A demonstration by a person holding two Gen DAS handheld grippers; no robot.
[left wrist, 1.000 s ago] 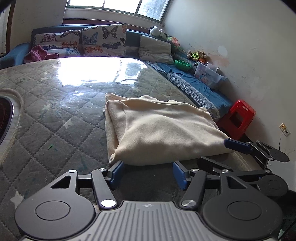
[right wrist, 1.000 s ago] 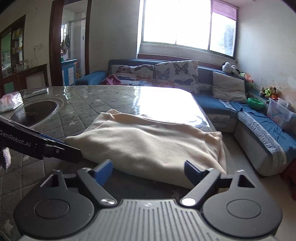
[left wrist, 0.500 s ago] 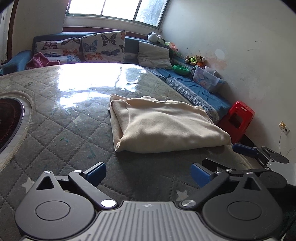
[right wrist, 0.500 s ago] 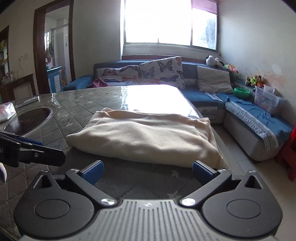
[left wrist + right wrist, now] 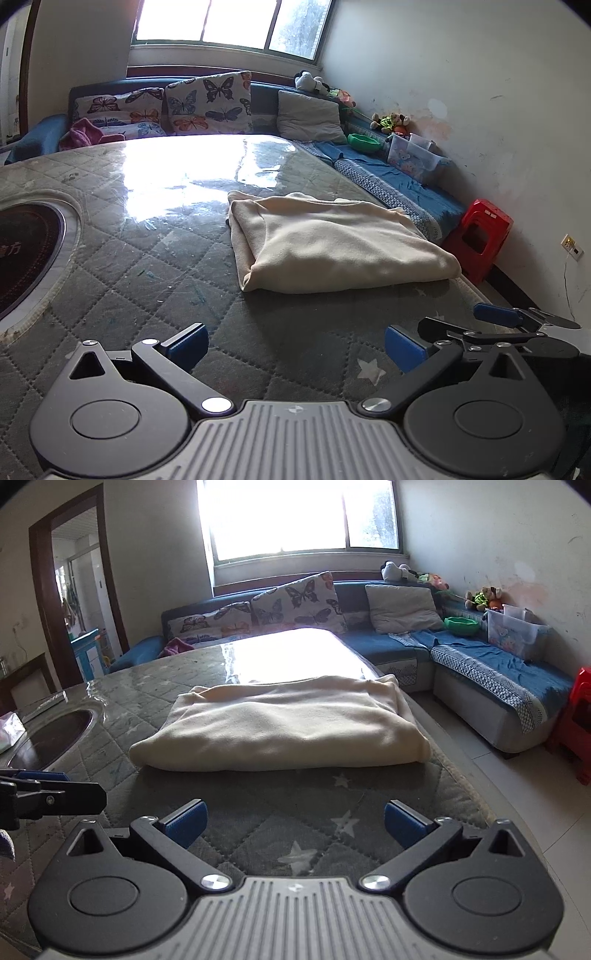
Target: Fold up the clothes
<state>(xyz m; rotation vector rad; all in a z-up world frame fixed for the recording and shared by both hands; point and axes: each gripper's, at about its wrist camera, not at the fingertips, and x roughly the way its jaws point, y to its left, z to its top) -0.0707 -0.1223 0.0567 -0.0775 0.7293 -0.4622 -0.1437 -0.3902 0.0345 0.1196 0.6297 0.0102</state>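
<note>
A cream garment [image 5: 332,243] lies folded into a thick rectangle on the quilted table top [image 5: 147,266]; it also shows in the right wrist view [image 5: 280,727]. My left gripper [image 5: 295,347] is open and empty, held back from the garment's near edge. My right gripper [image 5: 295,823] is open and empty, also short of the garment. The right gripper's fingers [image 5: 495,314] show at the right of the left wrist view, and the left gripper's fingers [image 5: 40,777] at the left of the right wrist view.
A round dark inset [image 5: 26,254] sits in the table at the left. A blue corner sofa [image 5: 480,672] with butterfly cushions [image 5: 207,103] runs behind and to the right. A red stool [image 5: 480,236] stands by the table's right edge. A tissue pack [image 5: 9,731] lies far left.
Both grippers have pulled back from the garment's near edge and their jaws have opened wider. The folded garment has stayed in place.
</note>
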